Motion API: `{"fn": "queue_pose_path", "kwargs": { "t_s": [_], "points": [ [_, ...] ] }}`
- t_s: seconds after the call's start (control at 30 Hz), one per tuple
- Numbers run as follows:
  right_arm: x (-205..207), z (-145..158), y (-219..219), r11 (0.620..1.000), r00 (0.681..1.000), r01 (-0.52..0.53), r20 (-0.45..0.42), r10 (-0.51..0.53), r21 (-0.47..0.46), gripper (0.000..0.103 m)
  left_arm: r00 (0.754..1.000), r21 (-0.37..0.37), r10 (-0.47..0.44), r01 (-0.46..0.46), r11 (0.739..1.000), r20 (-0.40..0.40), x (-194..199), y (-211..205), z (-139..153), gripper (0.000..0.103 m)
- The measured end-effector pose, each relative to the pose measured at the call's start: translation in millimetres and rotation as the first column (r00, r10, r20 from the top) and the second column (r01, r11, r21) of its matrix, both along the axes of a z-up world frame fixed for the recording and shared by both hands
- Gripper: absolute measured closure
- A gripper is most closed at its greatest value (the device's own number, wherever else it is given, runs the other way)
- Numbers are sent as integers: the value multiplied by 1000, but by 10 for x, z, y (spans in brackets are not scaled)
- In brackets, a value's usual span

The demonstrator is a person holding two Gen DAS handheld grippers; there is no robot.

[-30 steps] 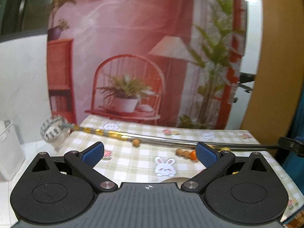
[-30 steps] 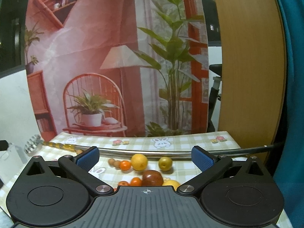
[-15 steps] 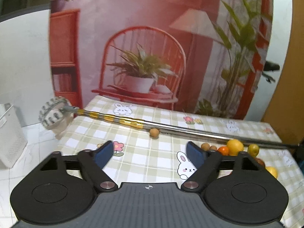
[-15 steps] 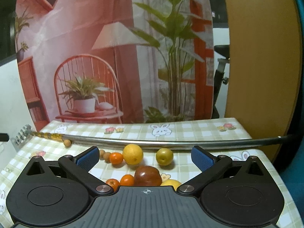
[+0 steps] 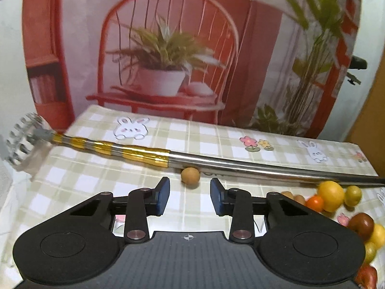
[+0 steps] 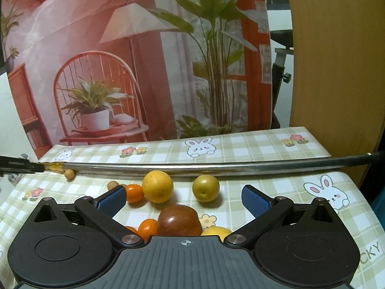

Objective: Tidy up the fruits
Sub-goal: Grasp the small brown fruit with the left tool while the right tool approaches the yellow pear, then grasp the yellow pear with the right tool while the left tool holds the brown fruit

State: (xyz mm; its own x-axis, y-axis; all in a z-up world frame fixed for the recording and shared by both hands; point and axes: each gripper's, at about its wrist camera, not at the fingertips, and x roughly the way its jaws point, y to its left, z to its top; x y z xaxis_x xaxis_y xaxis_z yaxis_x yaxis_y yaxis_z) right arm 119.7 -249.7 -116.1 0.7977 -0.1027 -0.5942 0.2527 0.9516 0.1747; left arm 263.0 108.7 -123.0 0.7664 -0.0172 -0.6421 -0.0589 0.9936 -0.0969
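Right, small brown fruit [image 5: 190, 174] sits centre-frame, dead ahead of left gripper [image 5: 189, 197], jaws part-spread, empty, just short of it, touching pole [image 5: 240, 165]. Right gripper [image 6: 184, 197] spread wide, farther off.

A small round tan fruit [image 5: 190, 174] lies alone on the checked cloth, just ahead of the left gripper [image 5: 189, 198] and in line with the gap between its parted fingers, close against the long metal rod [image 5: 240, 165]. Ahead of the right gripper [image 6: 184, 198], within its wide finger spread: a yellow-orange citrus [image 6: 157, 186] and a yellow-green fruit [image 6: 206, 187] side by side near the rod, with a small orange one [image 6: 134, 193] touching the citrus on its left. Nearer that gripper's body sits a dark red-brown fruit [image 6: 179, 220] with another small orange one [image 6: 148, 227] against its left and a yellow fruit [image 6: 216, 231] partly hidden to its right.
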Motion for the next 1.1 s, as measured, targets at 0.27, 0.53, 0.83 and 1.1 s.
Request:
{"fn": "queue_pose_path", "kwargs": {
  "t_s": [0.27,0.53,0.83,1.1],
  "points": [
    [113,-190,-59,1000,999,-4,-37,4,18,1,999,-28,-3,1,1000,-55,532,-21,-423,64],
    [159,-318,-94,999,999,-10,-48,12,38,1,995,-7,17,-17,1000,-96,738,-23,-583,65],
    [193,-431,-223,999,1000,-20,-21,21,43,6,994,-19,-19,17,1000,-111,661,-27,-544,73],
    [523,-576,-518,998,1000,-8,3,8,65,28,986,-30,-168,168,985,-3,-58,-148,-114,73]
  ]
}}
